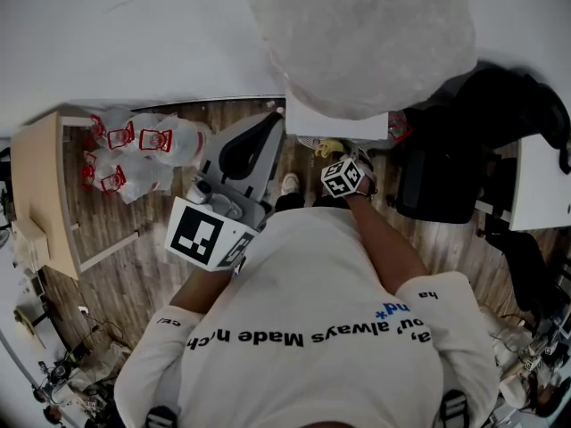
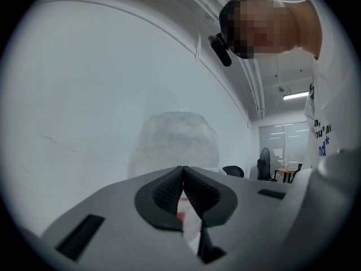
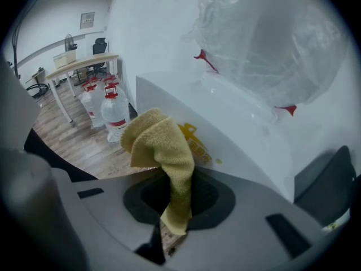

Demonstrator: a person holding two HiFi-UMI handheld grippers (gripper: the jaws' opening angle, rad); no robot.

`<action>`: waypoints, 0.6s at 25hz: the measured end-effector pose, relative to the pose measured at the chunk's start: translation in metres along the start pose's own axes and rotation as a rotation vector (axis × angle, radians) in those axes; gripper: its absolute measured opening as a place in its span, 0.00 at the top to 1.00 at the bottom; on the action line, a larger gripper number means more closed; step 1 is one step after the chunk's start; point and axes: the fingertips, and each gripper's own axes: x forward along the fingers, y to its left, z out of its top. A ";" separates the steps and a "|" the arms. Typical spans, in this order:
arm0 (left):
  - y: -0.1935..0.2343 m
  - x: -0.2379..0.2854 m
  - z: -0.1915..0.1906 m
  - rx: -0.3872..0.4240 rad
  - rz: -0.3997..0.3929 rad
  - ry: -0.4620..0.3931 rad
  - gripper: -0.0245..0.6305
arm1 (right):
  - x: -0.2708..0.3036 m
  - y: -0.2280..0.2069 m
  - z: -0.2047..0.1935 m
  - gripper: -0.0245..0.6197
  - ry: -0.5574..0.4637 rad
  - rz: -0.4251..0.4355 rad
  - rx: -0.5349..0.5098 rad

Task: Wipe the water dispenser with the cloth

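The water dispenser (image 1: 332, 125) is a white cabinet against the wall, topped by a big clear bottle (image 1: 361, 34) wrapped in plastic. My right gripper (image 1: 335, 154) is shut on a yellow cloth (image 1: 326, 146) and holds it at the dispenser's front. In the right gripper view the cloth (image 3: 162, 145) hangs bunched out of the right gripper (image 3: 177, 188), close to the white dispenser (image 3: 237, 134) below the bottle (image 3: 271, 44). My left gripper (image 1: 268, 125) hovers left of the dispenser. In its own view the left gripper (image 2: 182, 180) is shut with nothing in it, facing the bottle (image 2: 177, 140).
Several red-capped water jugs (image 1: 134, 150) in plastic stand on the wooden floor at left, also seen as jugs (image 3: 110, 109). A wooden table (image 1: 40, 194) lies further left. A black office chair (image 1: 437, 176) and a white desk (image 1: 544, 185) are at right.
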 end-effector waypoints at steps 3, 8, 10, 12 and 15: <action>-0.003 0.002 0.000 -0.001 -0.008 0.000 0.93 | -0.002 -0.007 -0.005 0.87 0.008 -0.005 0.052; -0.010 0.006 -0.001 -0.003 -0.018 -0.001 0.93 | -0.006 -0.017 -0.015 0.87 0.018 -0.022 0.092; -0.013 0.007 -0.001 -0.004 -0.023 0.000 0.93 | -0.007 -0.022 -0.019 0.87 0.021 -0.030 0.105; -0.017 0.009 -0.001 -0.004 -0.028 -0.001 0.93 | -0.009 -0.029 -0.025 0.87 0.025 -0.040 0.120; -0.022 0.012 -0.002 -0.005 -0.035 0.000 0.93 | -0.012 -0.040 -0.034 0.87 0.036 -0.058 0.149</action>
